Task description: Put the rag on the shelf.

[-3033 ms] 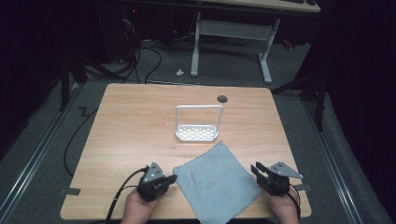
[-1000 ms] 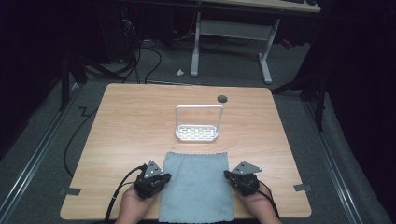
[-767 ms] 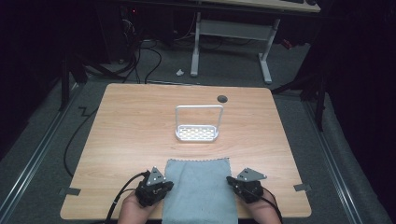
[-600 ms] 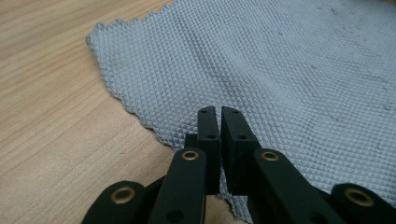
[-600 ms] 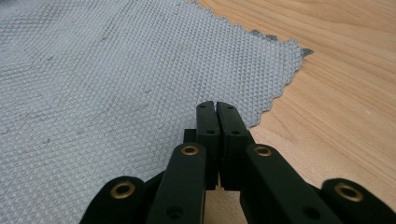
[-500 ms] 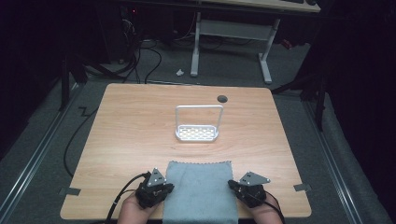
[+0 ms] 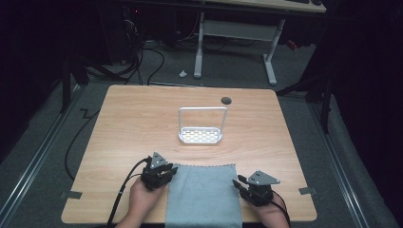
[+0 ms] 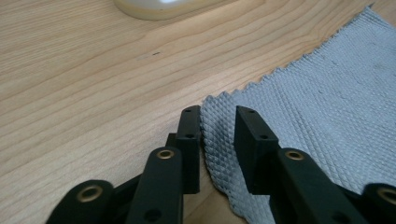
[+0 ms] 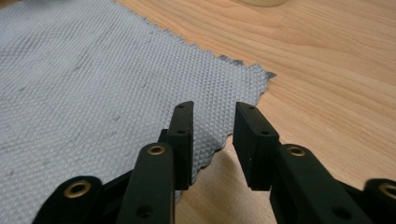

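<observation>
A grey-blue woven cloth (image 7: 202, 194) lies flat at the table's near edge, square to it, its near end running past the frame's bottom. My left gripper (image 7: 164, 173) sits at the cloth's far left corner. In the left gripper view the jaws (image 8: 217, 116) stand apart, with the cloth (image 8: 317, 107) edge lying between them. My right gripper (image 7: 240, 181) is at the cloth's right side. Its jaws (image 9: 212, 114) are also apart, over the scalloped edge of the cloth (image 9: 93, 79) near the far right corner.
A white perforated rack with a tall wire handle (image 7: 201, 128) stands mid-table, beyond the cloth. A dark cable hole (image 7: 226, 100) sits near the far edge of the wooden table (image 7: 133, 123). Tape marks (image 7: 69, 194) flag the near corners. Desk legs and cables lie on the floor behind.
The cloth, lying cornerwise three seconds ago, is now squared and drawn toward the near edge. Both grippers moved back with it, and the right one has shifted slightly to the right.
</observation>
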{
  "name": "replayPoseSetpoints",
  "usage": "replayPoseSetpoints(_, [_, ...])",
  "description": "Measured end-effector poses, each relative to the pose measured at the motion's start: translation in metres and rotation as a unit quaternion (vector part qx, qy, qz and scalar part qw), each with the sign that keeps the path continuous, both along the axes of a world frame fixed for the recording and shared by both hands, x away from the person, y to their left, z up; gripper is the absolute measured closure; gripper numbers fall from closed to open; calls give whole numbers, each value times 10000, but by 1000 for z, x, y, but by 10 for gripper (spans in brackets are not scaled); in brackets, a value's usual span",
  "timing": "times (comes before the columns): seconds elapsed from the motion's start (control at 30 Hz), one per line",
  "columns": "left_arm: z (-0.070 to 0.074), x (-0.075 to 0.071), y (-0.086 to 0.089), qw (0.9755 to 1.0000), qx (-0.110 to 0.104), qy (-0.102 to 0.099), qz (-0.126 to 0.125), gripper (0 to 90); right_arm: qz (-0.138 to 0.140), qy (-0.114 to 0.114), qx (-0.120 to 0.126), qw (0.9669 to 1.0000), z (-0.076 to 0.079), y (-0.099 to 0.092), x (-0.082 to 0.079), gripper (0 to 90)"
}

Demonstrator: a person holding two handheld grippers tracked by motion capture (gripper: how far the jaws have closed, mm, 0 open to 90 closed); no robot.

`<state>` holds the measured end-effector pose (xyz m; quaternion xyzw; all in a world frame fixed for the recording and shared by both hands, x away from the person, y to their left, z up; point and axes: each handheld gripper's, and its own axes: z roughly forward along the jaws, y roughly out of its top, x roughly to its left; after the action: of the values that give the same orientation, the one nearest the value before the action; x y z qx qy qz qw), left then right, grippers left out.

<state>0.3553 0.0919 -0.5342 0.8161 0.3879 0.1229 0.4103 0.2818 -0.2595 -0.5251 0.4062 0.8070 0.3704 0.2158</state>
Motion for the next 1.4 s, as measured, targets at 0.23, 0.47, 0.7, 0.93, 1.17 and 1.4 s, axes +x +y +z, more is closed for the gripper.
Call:
replayPoseSetpoints(0.23, [0,2,1,10000,-29,49,-3,828,-286,-153,226,9992,13,16,15,631])
replayPoseSetpoints(0.47, [0,1,3,9999,-69,112,-92,879,-636,320,218,9972,9,17,55,637])
replayPoseSetpoints(0.7, [-1,0,4,9999,-72,113,-83,878,-666,343,98,9971,-2,14,57,633])
replayPoseSetpoints(0.93, [-1,0,4,9998,-108,132,-49,878,-635,353,42,9973,-5,15,58,701])
replayPoseSetpoints(1.17, [0,-1,4,9998,-77,111,-110,886,-422,324,-16,9986,-5,21,55,889])
replayPoseSetpoints(1.4, [4,-7,12,9991,-395,-61,-106,887,-378,-62,131,9992,2,20,45,891])
